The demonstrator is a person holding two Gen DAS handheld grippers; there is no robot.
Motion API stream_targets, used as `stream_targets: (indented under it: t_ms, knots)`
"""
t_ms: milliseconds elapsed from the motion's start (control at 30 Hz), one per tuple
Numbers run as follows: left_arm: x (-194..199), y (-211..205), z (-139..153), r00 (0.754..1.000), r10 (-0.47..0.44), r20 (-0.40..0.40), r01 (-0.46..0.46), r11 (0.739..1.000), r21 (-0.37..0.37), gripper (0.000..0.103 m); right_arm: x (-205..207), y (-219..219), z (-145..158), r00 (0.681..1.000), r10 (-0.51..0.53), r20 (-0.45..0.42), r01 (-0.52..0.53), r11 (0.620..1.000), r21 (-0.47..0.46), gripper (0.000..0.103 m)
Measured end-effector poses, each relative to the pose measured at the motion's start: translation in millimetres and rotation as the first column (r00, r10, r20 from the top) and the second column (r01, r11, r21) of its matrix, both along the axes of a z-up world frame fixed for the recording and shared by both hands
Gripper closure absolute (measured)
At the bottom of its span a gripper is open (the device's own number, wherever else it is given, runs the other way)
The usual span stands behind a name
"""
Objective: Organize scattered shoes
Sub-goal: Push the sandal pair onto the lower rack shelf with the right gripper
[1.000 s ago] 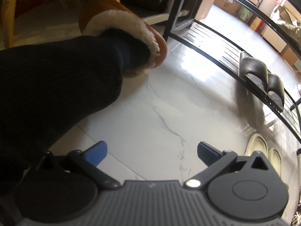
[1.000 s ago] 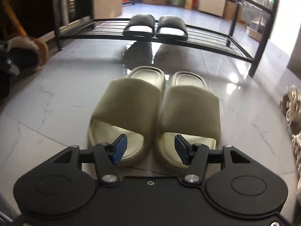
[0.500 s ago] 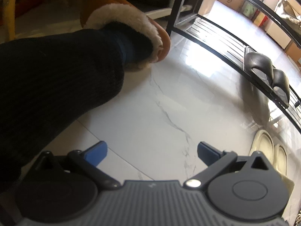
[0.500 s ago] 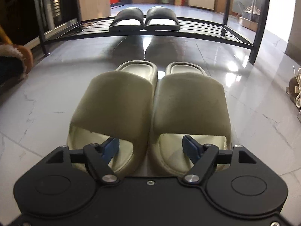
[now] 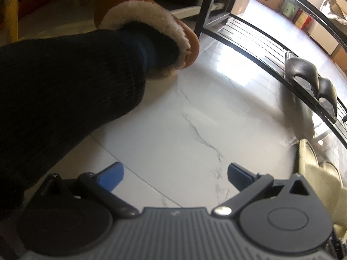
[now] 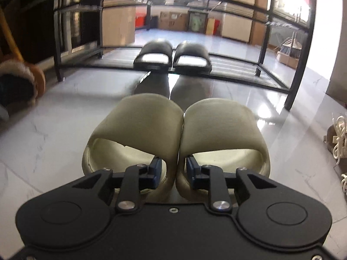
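Right claw (image 6: 172, 171): clenched on the touching inner walls of two pale olive foam slides (image 6: 138, 127), lower centre of frame. Left claw (image 5: 174, 176): released over white marble floor (image 5: 195, 112). Glossy black slides (image 6: 172, 55): on black metal rack's (image 6: 236, 73) lowest shelf, apparently paired, upper centre

I see the pair of slides (image 6: 177, 130) side by side, touching, on the floor (image 6: 54, 134) before the shoe rack (image 6: 238, 73), whose bottom shelf bears two slippers (image 6: 173, 56)
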State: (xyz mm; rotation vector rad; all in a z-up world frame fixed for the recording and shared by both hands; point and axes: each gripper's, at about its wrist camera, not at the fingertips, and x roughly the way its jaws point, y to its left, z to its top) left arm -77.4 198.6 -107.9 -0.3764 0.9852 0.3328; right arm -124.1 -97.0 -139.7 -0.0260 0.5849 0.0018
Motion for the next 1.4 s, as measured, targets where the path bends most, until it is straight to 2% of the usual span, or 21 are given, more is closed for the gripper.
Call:
stream_targets:
  t_ms: [167, 500, 600, 700, 767, 867, 900, 1033, 1167, 1267, 1400]
  knots:
    - [-1.1, 0.4, 0.5, 1.0, 0.004, -0.001, -0.004, 1.0, 0.001, 0.001, -4.1, -11.5, 17.6, 0.999, -0.03, 0.035, 0.028, 0.998, 0.058, 0.08]
    - [-0.7, -1.1, -0.1, 1.0, 0.005, -0.005, -0.005, 1.0, -0.003, 0.001, -6.1, -27.3, 61.2, 0.981, -0.047, 0.189, 0.037, 0.998, 0.056, 0.08]
    - [-0.3, -2.4, 1.5, 1.0, 0.005, 0.003, -0.005, 1.0, -0.011, 0.001, 13.8, -42.5, 74.9, 0.974, -0.039, 0.222, 0.033, 0.999, 0.032, 0.08]
    - [-1.7, -5.4, 7.2, 0.999, 0.011, 0.046, -0.01, 1.0, -0.026, 0.001, 44.3, -62.3, 78.3, 0.975, -0.038, 0.22, 0.035, 0.999, 0.02, 0.08]
    - [-3.0, -8.5, 13.8, 0.994, 0.051, 0.098, -0.048, 0.998, -0.038, 0.001, 70.4, -76.7, 77.8, 0.975, -0.044, 0.219, 0.045, 0.999, 0.001, 0.08]
    - [2.0, -21.8, 22.8, 0.982, 0.128, 0.136, -0.121, 0.991, -0.059, 0.001, 109.1, -95.3, 74.4, 0.973, -0.055, 0.224, 0.061, 0.998, -0.023, 0.08]
    - [5.5, -29.8, 25.6, 0.98, 0.123, 0.159, -0.114, 0.991, -0.064, 0.001, 115.0, -97.3, 73.4, 0.973, -0.058, 0.224, 0.064, 0.998, -0.022, 0.08]
    - [32.7, -76.0, 33.4, 0.971, 0.065, 0.23, -0.057, 0.998, -0.04, 0.001, 183.3, -130.8, 61.8, 0.968, -0.127, 0.215, 0.122, 0.992, 0.033, 0.08]
    - [71.7, -115.2, 27.0, 0.971, -0.019, 0.237, 0.041, 0.995, -0.09, 0.001, 232.2, -150.8, 46.2, 0.966, -0.169, 0.196, 0.16, 0.985, 0.061, 0.08]
    - [94.9, -139.0, 20.3, 0.968, -0.038, 0.249, 0.071, 0.99, -0.123, 0.001, 270.8, -162.8, 34.2, 0.968, -0.169, 0.188, 0.162, 0.986, 0.048, 0.08]
    - [112.0, -156.9, 9.8, 0.967, -0.041, 0.25, 0.083, 0.983, -0.161, 0.001, 318.1, -176.0, 17.3, 0.969, -0.164, 0.184, 0.171, 0.985, -0.024, 0.08]
